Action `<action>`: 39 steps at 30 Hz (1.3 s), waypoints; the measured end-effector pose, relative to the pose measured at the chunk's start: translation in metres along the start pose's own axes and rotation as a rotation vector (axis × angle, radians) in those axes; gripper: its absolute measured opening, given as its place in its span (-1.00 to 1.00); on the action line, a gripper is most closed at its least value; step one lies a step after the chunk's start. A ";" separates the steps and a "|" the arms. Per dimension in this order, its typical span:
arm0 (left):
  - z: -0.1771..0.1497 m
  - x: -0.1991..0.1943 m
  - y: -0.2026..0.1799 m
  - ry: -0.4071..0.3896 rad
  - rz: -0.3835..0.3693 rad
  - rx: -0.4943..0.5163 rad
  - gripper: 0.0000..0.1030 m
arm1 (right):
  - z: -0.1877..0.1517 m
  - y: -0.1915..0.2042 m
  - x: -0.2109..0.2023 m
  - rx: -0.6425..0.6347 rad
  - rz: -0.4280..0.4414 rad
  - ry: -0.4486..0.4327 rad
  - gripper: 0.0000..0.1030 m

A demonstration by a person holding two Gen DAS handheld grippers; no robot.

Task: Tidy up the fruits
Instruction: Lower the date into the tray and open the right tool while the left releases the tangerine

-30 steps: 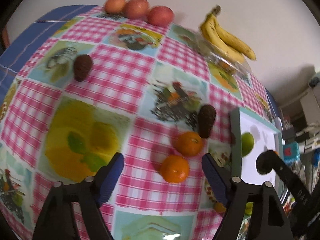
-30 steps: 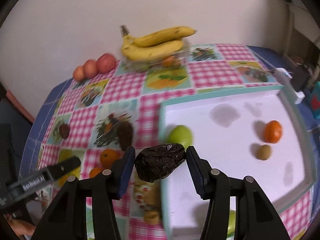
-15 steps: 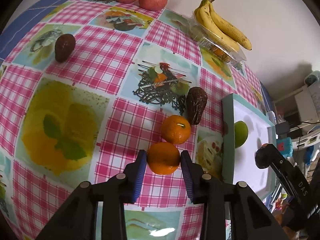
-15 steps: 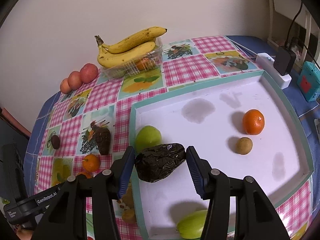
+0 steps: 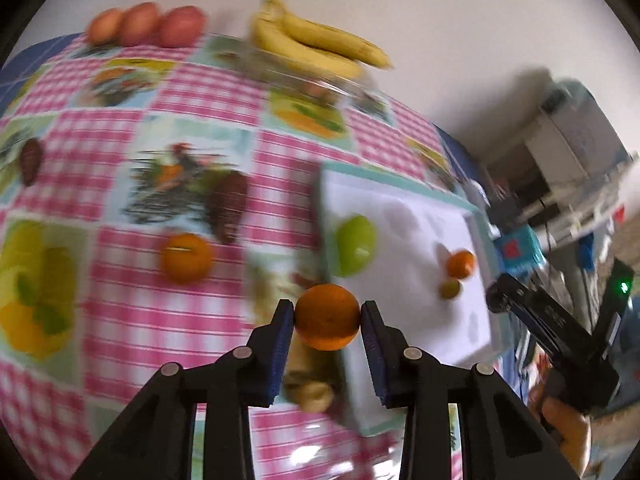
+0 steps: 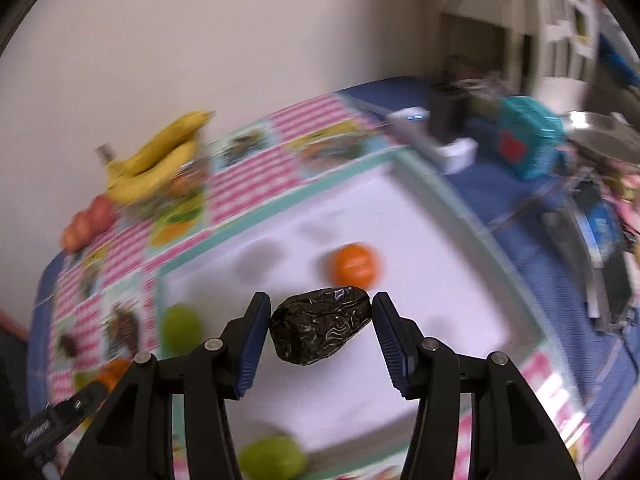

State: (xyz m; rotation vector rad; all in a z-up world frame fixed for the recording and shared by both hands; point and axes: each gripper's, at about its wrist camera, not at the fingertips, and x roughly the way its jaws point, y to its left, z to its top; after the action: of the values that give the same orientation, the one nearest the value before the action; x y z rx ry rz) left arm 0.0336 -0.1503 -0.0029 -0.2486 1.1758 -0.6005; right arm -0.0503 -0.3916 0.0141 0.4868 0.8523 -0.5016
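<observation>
right gripper [image 6: 320, 322] clenched on wrinkled black avocado [image 6: 320, 330], long axis across jaws, above white teal-rimmed tray [image 6: 452, 216] | left gripper [image 5: 327, 320] grasping round orange tangerine [image 5: 327, 322] at tray's near-left edge; right nearer drop-off

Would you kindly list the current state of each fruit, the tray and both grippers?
Left gripper: shut on an orange.
Held orange: lifted, near the tray's edge.
Right gripper: shut on the dark avocado.
Dark avocado: held above the tray.
Tray: holds an orange and green fruits.
Second orange: resting on the tablecloth.
Bananas: untouched, by the wall.
</observation>
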 end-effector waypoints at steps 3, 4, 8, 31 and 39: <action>-0.005 0.011 -0.023 0.005 -0.022 0.062 -0.29 | 0.003 -0.023 0.001 0.033 -0.066 -0.013 0.05; -0.006 0.014 -0.030 0.003 -0.023 0.084 -0.29 | 0.003 -0.028 0.003 0.039 -0.077 -0.010 0.05; -0.012 0.031 -0.045 0.021 0.004 0.153 -0.29 | 0.000 -0.041 0.016 0.063 -0.080 0.027 0.06; 0.000 0.016 -0.034 0.021 0.017 0.114 0.12 | -0.006 -0.034 0.025 0.055 -0.118 0.059 0.08; 0.017 -0.018 0.026 -0.048 0.246 -0.021 0.34 | -0.007 -0.003 0.008 -0.031 -0.088 0.041 0.08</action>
State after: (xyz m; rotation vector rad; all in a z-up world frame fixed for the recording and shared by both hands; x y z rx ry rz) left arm 0.0528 -0.1215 0.0050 -0.1326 1.1460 -0.3643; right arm -0.0515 -0.3913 0.0032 0.4336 0.9228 -0.5600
